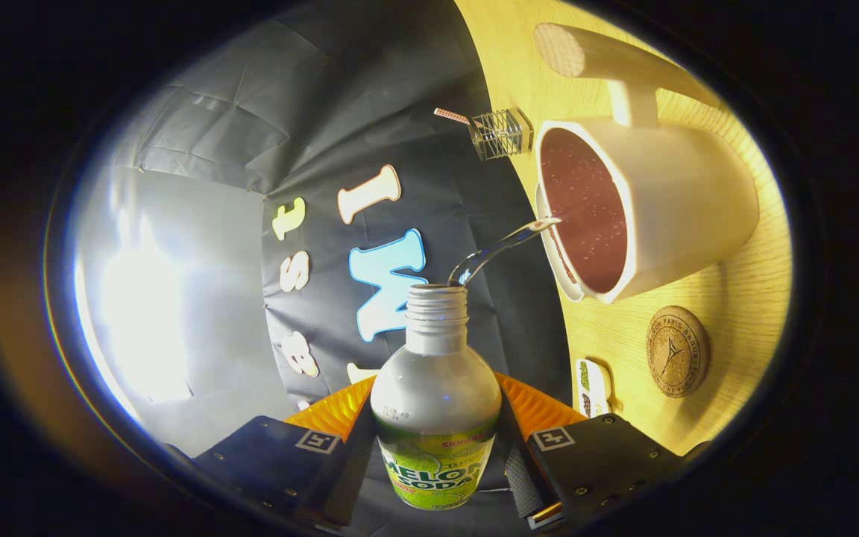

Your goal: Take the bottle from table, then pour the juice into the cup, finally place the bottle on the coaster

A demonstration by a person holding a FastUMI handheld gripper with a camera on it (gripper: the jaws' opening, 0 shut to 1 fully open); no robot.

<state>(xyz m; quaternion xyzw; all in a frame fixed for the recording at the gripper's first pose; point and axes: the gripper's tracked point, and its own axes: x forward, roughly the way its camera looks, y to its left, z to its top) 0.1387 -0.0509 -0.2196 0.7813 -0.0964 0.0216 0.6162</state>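
My gripper (435, 455) is shut on a silver bottle (435, 395) with a green label, both fingers pressing on its lower body. The whole view is rolled sideways, so the bottle is tilted over. Its cap is off. A clear stream of liquid (500, 248) arcs from the threaded mouth into a white cup (687, 201) just beyond the bottle. The cup has a long handle and a dark reddish inside. A round cork coaster (677, 351) lies on the wooden table (743, 298) beside the cup, nearer to my fingers.
A small wire holder (502, 133) with a striped stick stands at the table's back edge beyond the cup. A small white packet (592, 388) lies near the coaster. A bright grey panel (168, 298) glares on the booth wall.
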